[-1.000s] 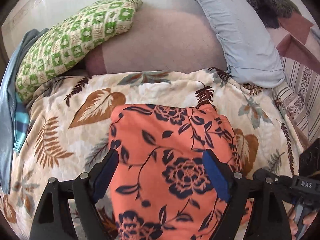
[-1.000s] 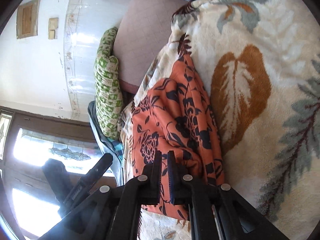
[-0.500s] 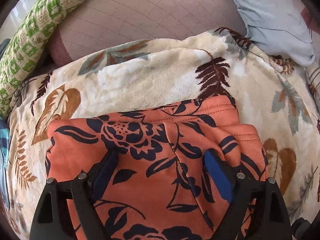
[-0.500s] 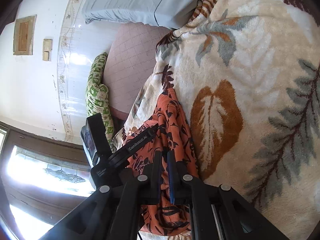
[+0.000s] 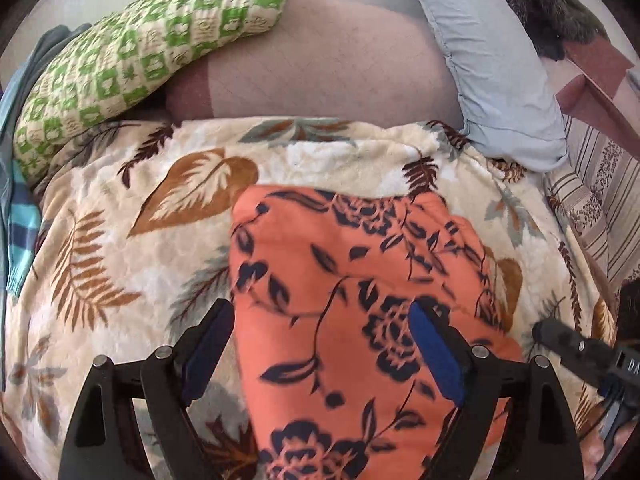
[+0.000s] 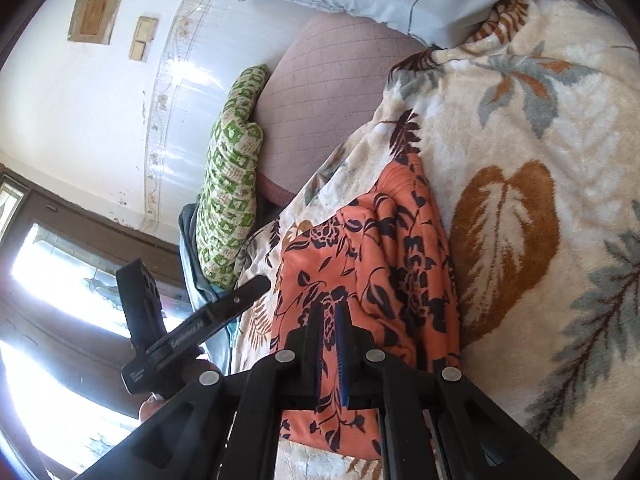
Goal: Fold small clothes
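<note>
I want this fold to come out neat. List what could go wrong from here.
1. The right gripper pinches only an edge of the orange floral garment, so the cloth may slip out.
2. The left gripper is open, pinning nothing, so the garment may drag across the plush leaf blanket and bunch.

The left gripper (image 5: 322, 346) points steeply downward with its jaws spread wide, one blue-padded finger on each side and nothing pressed between the pads; in the right wrist view it shows from the side as a dark bar, with a bit of the hand (image 6: 154, 406) that holds it visible beneath; the right gripper (image 6: 329, 344) is tilted less steeply and rolled onto its side, its two fingers drawn together with only a thin gap between the pads.
</note>
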Tool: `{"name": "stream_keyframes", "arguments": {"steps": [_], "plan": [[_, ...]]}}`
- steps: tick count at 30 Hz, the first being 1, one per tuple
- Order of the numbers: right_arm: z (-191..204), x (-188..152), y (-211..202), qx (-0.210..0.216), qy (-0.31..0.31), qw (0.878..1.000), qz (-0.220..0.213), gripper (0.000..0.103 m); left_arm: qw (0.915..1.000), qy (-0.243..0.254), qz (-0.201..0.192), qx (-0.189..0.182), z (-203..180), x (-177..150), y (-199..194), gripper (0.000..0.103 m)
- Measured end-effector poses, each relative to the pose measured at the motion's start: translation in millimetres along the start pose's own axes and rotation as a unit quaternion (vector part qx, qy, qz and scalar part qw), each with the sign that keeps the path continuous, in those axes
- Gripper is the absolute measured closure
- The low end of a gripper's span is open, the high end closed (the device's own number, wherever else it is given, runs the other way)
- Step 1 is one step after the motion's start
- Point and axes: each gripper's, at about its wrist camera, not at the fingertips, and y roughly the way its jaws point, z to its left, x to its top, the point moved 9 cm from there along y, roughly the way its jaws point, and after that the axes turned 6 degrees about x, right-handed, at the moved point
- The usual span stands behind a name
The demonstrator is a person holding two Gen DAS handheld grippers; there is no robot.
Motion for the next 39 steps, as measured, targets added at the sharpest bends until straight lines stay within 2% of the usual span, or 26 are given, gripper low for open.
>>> {"name": "stream_keyframes", "arguments": {"steps": [2, 6, 9, 11, 13, 15, 16, 19, 23, 24, 26, 27, 28, 29, 31, 35, 39], "plan": [[5, -8, 8, -0.005, -0.007, 1.000, 0.014, 0.095, 0.9999, -0.002, 0.012, 0.002, 11, -26, -1, 0.014], [12, -29, 23, -0.017, -0.021, 0.998, 0.058, 0.095, 0.9987, 0.011, 0.039, 0.032, 25, -76, 14, 0.013], [-6, -53, 42, -0.068, -0.019, 0.990, 0.121, 0.095, 0.9992, -0.006, 0.032, 0.024, 30, -91, 24, 0.012], [-30, -70, 54, -0.102, 0.010, 0.982, 0.161, 0.097, 0.9991, -0.008, 0.032, 0.025, 30, -96, 31, 0.009], [-36, -70, 54, -0.085, 0.034, 0.983, 0.156, 0.098, 0.9988, -0.018, 0.041, 0.020, 32, -96, 33, 0.007], [-36, -68, 53, -0.080, 0.035, 0.984, 0.157, 0.098, 0.9975, -0.035, 0.061, 0.009, 36, -93, 30, 0.008], [-35, -68, 53, -0.081, 0.031, 0.984, 0.157, 0.098, 0.9976, -0.035, 0.059, 0.009, 36, -91, 25, 0.009], [-29, -63, 50, -0.080, 0.017, 0.986, 0.147, 0.098, 0.9988, 0.013, 0.013, 0.046, 30, -78, 1, 0.010], [-7, -46, 36, -0.060, -0.025, 0.992, 0.104, 0.095, 0.9927, 0.050, -0.053, 0.096, 22, -65, -23, 0.010], [-5, -45, 36, -0.061, -0.031, 0.993, 0.100, 0.095, 0.9902, 0.059, -0.059, 0.112, 22, -66, -22, 0.010], [-12, -48, 40, -0.088, -0.035, 0.989, 0.109, 0.095, 0.9850, 0.086, -0.039, 0.144, 17, -77, -4, 0.010], [-20, -52, 45, -0.107, -0.031, 0.987, 0.120, 0.095, 0.9833, 0.098, -0.026, 0.151, 16, -84, 8, 0.009], [-27, -56, 49, -0.117, -0.021, 0.985, 0.129, 0.097, 0.9837, 0.093, -0.028, 0.151, 16, -87, 14, 0.008], [-32, -58, 51, -0.117, -0.012, 0.984, 0.132, 0.097, 0.9850, 0.078, -0.038, 0.149, 17, -86, 13, 0.007], [-31, -55, 48, -0.108, -0.005, 0.986, 0.129, 0.097, 0.9859, 0.065, -0.032, 0.151, 18, -85, 10, 0.007], [-28, -48, 42, -0.098, -0.008, 0.989, 0.113, 0.097, 0.9796, 0.090, -0.051, 0.172, 14, -77, -7, 0.007], [-12, -37, 31, -0.089, -0.045, 0.992, 0.081, 0.095, 0.9772, 0.087, -0.081, 0.176, 7, -70, -30, 0.007]]}}
